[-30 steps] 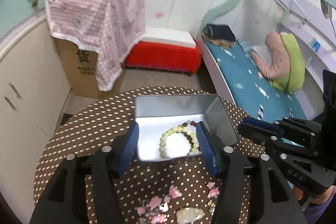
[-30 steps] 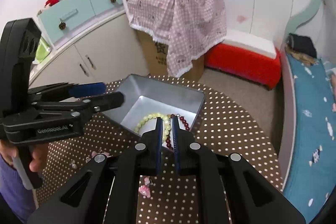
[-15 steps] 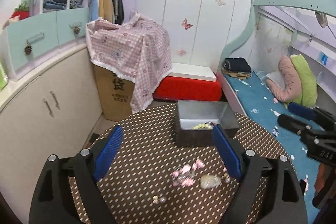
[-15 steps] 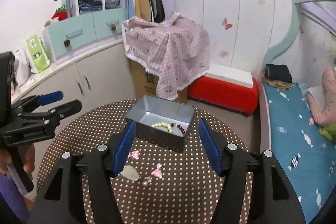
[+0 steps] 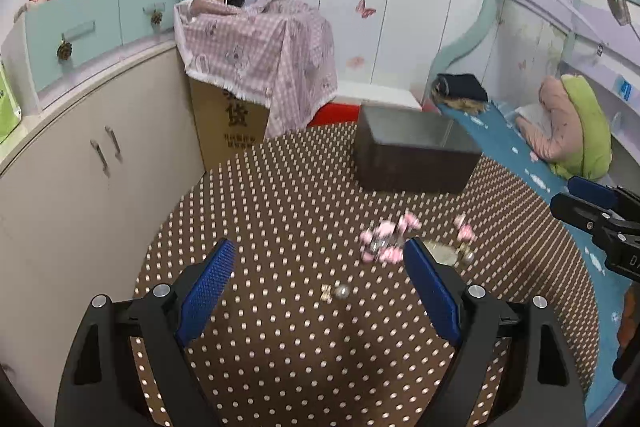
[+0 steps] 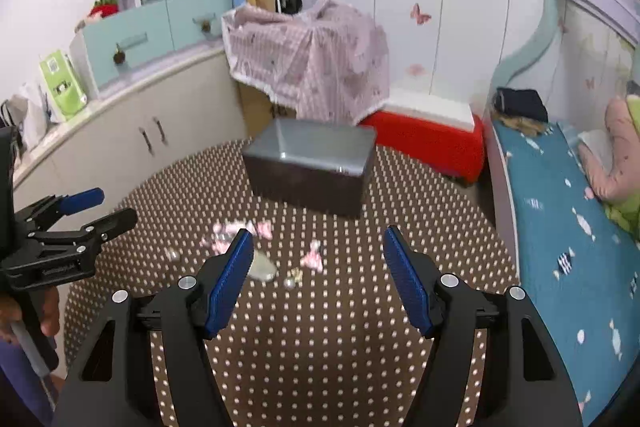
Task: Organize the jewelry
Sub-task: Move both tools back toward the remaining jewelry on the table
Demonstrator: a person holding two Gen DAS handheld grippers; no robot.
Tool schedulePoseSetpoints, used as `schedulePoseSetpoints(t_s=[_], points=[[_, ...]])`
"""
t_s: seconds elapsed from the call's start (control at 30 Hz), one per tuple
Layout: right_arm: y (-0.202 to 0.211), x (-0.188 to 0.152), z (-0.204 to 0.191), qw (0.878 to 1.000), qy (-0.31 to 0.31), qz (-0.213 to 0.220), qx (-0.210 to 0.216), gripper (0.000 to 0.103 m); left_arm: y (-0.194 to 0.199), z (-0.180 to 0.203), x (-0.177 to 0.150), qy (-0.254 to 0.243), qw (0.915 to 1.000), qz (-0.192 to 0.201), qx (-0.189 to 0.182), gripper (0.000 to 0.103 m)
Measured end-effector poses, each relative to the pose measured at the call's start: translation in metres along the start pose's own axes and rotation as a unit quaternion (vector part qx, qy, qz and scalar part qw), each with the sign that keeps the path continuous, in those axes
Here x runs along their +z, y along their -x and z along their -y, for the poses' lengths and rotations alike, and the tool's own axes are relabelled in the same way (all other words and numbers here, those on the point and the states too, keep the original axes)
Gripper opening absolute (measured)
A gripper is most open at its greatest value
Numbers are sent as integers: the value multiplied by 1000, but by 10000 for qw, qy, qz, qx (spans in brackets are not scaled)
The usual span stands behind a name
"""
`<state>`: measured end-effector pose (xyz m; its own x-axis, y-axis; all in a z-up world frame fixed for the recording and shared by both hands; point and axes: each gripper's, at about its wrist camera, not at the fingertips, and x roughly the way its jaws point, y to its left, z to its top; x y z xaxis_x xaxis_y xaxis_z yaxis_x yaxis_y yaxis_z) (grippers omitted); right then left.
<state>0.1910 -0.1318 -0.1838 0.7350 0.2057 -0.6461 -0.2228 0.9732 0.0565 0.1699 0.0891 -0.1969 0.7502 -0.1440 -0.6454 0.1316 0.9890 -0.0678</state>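
A grey metal box (image 5: 416, 155) stands at the far side of the round brown polka-dot table (image 5: 280, 347); it also shows in the right wrist view (image 6: 310, 165). Its inside is hidden from both views. Pink flower pieces (image 5: 386, 237), a pale oval stone (image 6: 262, 269) and small earrings (image 5: 336, 291) lie loose on the table in front of the box. My left gripper (image 5: 320, 287) is open and empty, low over the near table. My right gripper (image 6: 318, 279) is open and empty, behind the loose pieces.
A cardboard box under a pink checked cloth (image 5: 256, 67) stands behind the table. A cream cabinet (image 5: 80, 167) runs along the left. A red bench (image 6: 428, 139) and a blue bed (image 6: 560, 227) lie to the right.
Both grippers pulled back and down from the box. The right gripper opened, leaving the bead bracelets in the box. The box's inside is now out of sight.
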Motion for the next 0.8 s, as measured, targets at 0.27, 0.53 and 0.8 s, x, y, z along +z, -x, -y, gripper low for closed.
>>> schedulePoseSetpoints(t_s=[0.27, 0.53, 0.8], points=[[-26, -20, -4, 9993, -51, -358, 40, 65, -30, 7, -24, -202, 9990, -387, -39, 82], [-47, -26, -8, 9984, -40, -559, 96, 65, -50, 6, -27, -252, 9978, -619, -11, 68], [-63, -25, -15, 9976, 22, -661, 195, 65, -66, 4, -28, -267, 9954, -917, -122, 46]])
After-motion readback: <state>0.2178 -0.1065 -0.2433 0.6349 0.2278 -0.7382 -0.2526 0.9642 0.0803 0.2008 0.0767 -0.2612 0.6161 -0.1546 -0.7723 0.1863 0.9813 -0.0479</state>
